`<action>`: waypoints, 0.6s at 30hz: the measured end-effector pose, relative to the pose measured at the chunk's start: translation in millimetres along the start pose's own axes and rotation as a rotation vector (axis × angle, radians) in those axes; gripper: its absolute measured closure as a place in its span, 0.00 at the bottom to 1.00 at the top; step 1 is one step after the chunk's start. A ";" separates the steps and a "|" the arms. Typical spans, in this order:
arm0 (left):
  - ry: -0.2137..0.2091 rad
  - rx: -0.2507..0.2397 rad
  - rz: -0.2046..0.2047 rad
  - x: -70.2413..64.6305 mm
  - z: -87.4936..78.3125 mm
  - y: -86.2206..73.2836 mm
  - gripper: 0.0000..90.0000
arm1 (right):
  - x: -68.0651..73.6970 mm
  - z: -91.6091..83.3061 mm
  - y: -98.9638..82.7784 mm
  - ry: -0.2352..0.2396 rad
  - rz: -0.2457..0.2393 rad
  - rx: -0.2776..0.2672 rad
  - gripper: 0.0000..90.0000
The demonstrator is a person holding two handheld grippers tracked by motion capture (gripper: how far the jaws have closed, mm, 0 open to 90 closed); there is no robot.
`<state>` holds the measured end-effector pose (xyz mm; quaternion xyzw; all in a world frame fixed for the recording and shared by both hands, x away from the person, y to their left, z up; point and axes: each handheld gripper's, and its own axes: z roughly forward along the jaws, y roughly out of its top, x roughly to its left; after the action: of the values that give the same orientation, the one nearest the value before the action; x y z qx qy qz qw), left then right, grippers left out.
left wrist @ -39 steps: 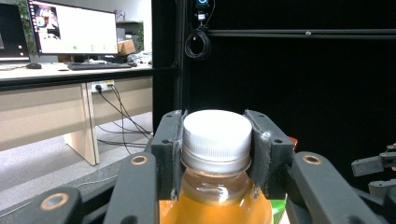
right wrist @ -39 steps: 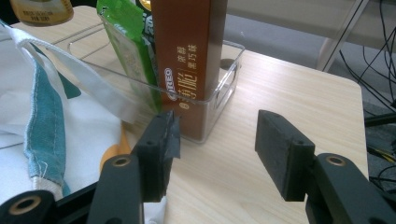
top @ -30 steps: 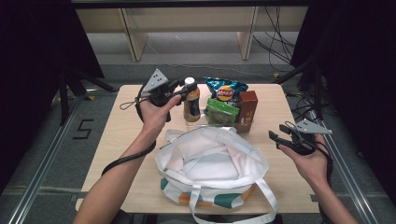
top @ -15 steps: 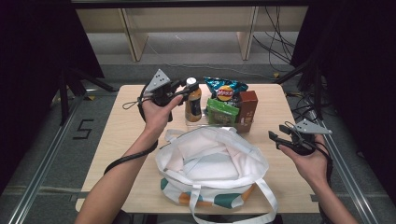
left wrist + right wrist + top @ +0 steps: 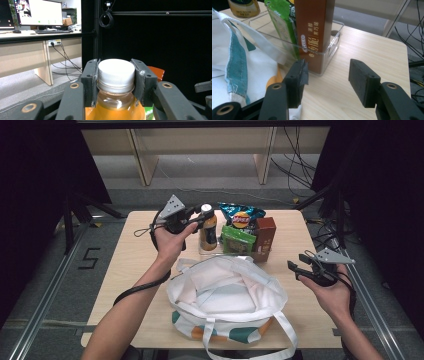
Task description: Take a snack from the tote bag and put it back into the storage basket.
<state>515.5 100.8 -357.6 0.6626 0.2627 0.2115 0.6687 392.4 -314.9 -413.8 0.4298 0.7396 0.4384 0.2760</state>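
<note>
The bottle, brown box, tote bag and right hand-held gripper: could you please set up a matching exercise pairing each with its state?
Things:
1. bottle
2. brown box
3. tote bag
4. right hand-held gripper

States:
A. open, nothing between its jaws
B. cap clamped by the left hand-held gripper
C. lying open-mouthed at the table's near edge
D. upright in the clear tray

Pairs: 1-B, 2-D, 3-C, 4-A
</note>
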 end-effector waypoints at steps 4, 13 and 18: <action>-0.001 0.003 0.005 0.1 1.2 -0.8 0.65 | -0.6 0.7 -0.5 -0.006 -0.018 0.000 0.54; -0.004 0.004 0.001 1.8 3.0 -3.8 0.65 | 0.0 1.1 -0.5 -0.003 -0.015 0.001 0.54; -0.006 0.003 -0.003 1.9 3.7 -6.4 0.65 | 2.4 0.4 -1.0 -0.006 0.009 0.009 0.54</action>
<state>518.9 99.0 -364.1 0.6637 0.2622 0.2080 0.6689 391.1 -312.9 -415.0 0.4354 0.7388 0.4351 0.2744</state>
